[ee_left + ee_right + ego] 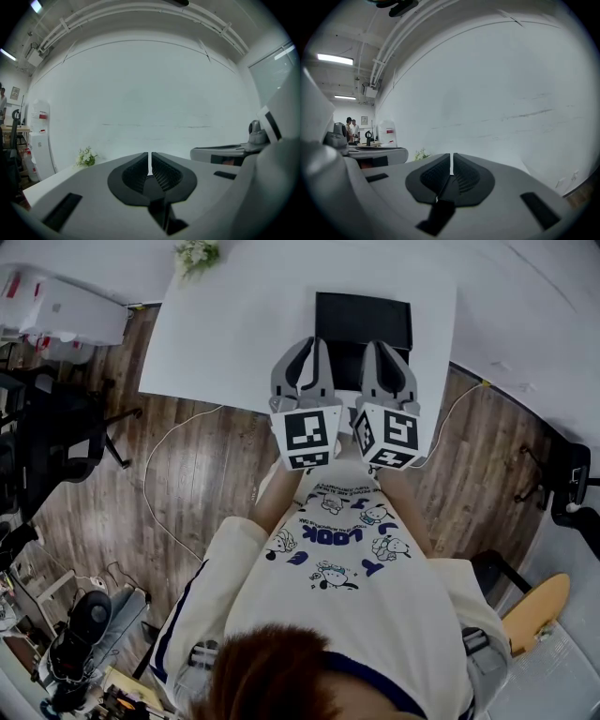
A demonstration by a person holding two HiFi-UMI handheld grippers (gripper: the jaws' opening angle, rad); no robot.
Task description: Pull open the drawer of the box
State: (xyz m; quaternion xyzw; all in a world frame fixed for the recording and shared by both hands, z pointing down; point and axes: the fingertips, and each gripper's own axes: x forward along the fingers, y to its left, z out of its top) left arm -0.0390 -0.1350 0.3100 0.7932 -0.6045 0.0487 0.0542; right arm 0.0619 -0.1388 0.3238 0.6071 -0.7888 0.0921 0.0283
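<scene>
A black box (364,322) sits on the white table (234,334), toward its right part; I cannot make out its drawer from above. Both grippers are held side by side over the table's near edge, just in front of the box. My left gripper (314,345) is shut with nothing in it, and its jaws (149,161) meet with only a thin slit between them. My right gripper (375,348) is also shut and empty, pads together (452,164). Both gripper views look up at a bare white wall, so the box is hidden there.
A small pot of white flowers (197,255) stands at the table's far left corner, also the flowers (86,157). Black office chairs (56,442) stand left on the wood floor. A cable (169,442) trails off the table. People stand far off (351,129).
</scene>
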